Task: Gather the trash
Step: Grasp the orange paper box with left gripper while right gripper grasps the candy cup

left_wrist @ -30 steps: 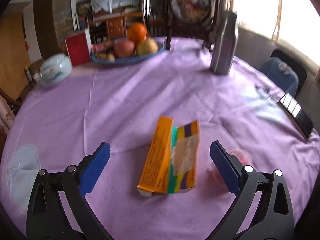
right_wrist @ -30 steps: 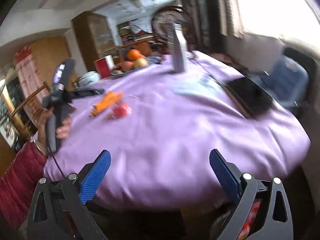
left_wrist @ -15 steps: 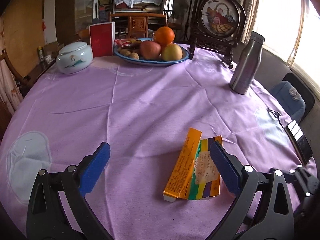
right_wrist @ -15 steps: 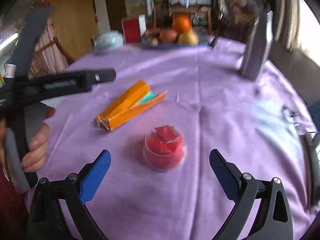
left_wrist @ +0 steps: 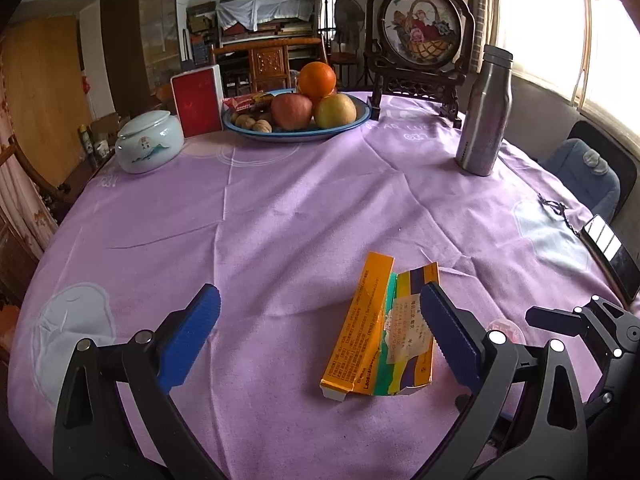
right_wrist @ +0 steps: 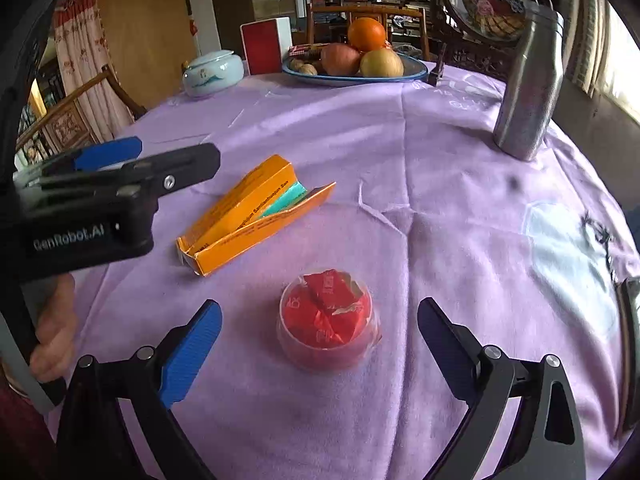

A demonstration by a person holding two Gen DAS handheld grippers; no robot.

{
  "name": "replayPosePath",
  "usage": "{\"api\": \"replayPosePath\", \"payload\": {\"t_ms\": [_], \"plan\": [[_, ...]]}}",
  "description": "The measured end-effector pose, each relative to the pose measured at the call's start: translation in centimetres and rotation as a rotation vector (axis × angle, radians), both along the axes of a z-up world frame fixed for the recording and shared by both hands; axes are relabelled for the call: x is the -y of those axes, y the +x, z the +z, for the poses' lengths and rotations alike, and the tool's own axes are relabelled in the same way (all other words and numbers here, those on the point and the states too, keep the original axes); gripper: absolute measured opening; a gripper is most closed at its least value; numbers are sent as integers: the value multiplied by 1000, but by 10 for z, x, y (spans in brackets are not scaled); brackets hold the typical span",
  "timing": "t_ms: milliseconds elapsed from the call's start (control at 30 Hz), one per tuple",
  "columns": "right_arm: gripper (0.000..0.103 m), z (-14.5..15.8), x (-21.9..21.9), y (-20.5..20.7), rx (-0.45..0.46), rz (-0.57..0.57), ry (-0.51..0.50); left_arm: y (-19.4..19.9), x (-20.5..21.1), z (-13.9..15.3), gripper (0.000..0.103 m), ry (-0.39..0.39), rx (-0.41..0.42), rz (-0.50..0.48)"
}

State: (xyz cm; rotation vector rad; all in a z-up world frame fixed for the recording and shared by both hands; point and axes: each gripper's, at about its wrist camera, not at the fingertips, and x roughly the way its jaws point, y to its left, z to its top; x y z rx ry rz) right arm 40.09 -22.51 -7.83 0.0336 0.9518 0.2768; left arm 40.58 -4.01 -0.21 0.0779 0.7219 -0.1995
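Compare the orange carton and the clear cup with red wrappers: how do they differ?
The orange carton is long, opaque, torn open and lies flat; the clear cup is round, see-through and stands upright, stuffed with red wrappers. The cup sits between the open right gripper fingers; the carton lies farther off. Both rest on the purple tablecloth, ungrasped.

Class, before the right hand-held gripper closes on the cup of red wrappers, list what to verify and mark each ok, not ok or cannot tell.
1. Right hand-held gripper open: ok.
2. Cup centred between its fingers: ok.
3. Cup upright on the cloth: ok.
4. Carton apart from the cup: ok.
5. Left hand-held gripper open, holding nothing: ok.
6. Fingers low enough to clamp the cup: cannot tell.
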Motion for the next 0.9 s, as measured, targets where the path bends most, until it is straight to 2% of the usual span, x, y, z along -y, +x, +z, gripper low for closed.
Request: {"api": "replayPosePath", "payload": {"t_ms": [333, 533, 767, 833, 900], "plan": [[97, -1, 7, 1, -4, -6, 41, 5, -1, -7, 96, 16, -24, 18], [96, -2, -5, 2, -9, 18, -7, 7, -1, -8, 96, 19, -30, 18], [76, -7, 4, 8, -43, -12, 33, 7, -3, -9, 96, 22, -32, 26], [67, -7, 8, 8, -43, -36, 49, 8, -4, -10, 96, 24, -36, 32], [52, -7, 19, 8, -46, -94, 83, 9, -5, -11, 97, 24, -40, 37]]}}
